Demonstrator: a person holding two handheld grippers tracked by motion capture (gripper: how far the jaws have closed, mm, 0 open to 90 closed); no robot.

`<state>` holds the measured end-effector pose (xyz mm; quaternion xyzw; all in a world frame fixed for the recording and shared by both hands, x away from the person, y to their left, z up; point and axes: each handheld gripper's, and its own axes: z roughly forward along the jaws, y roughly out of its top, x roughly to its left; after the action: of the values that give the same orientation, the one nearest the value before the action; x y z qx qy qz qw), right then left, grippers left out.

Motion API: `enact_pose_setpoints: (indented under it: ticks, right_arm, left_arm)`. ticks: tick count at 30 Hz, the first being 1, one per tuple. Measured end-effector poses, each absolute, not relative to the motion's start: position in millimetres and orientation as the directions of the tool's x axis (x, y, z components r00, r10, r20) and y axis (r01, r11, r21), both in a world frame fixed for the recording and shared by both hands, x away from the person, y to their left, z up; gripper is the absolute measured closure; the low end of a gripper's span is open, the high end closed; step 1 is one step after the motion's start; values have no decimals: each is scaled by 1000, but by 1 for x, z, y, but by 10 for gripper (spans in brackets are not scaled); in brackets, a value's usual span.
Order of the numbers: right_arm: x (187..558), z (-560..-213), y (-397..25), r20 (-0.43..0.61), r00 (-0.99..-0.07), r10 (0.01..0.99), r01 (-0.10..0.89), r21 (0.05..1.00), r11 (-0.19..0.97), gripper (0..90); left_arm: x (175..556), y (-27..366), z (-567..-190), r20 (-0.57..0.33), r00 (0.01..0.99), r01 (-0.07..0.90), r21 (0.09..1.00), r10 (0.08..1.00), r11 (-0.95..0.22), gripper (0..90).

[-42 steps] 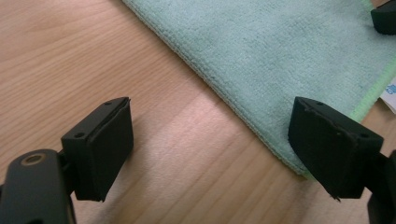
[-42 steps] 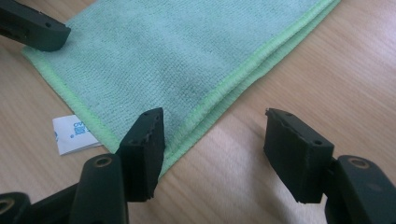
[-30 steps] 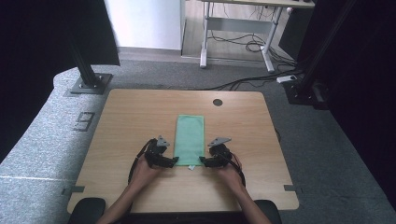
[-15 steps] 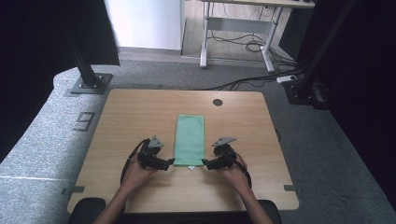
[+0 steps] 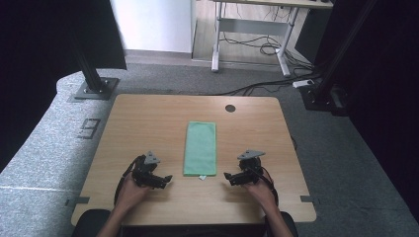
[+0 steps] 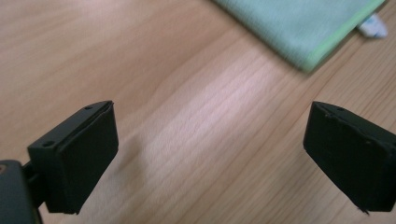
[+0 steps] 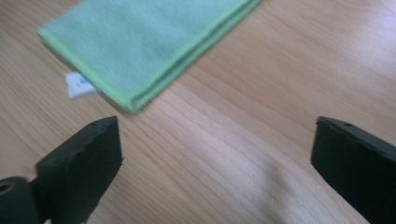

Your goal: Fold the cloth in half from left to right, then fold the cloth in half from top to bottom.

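Folded rectangular green microfibre cloth (image 5: pixel 200 148): flat, lengthwise on the light wooden table (image 5: pixel 148 118), small white tag (image 5: pixel 202 177) at its near edge. Left gripper (image 5: pixel 165 179): just beside the cloth's near-left corner, apart, jaws spread, empty. Right gripper (image 5: pixel 230 177): just beside the near-right corner, apart, jaws spread, empty.

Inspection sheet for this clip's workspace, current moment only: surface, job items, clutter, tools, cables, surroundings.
Surface: wooden table, round grommet hole near the far edge.
Job's things: folded green cloth lying flat at centre; white tag at its near edge.
Clutter: nothing seen.
Tools: left tool and right tool open, flanking the cloth's near corners, apart from it.
Cables: one trails from each tool; more on the floor beyond.
Surroundings: grey carpet, black stands, a desk frame behind.
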<state>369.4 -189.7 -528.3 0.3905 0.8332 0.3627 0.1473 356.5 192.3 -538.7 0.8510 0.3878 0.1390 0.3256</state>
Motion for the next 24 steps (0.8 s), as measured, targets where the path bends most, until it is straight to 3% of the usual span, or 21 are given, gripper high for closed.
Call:
enact_pose_setpoints:
  ticks: [13, 24]
  right_arm:
    - [372, -556, -197, 8, -649, 761, 541, 708, 454, 0]
    - [372, -556, -198, 8, -647, 762, 536, 716, 448, 0]
  left_arm:
    - [362, 197, -549, -8, 662, 567, 659, 750, -494, 0]
    - [363, 197, -549, -6, 665, 565, 657, 747, -498, 0]
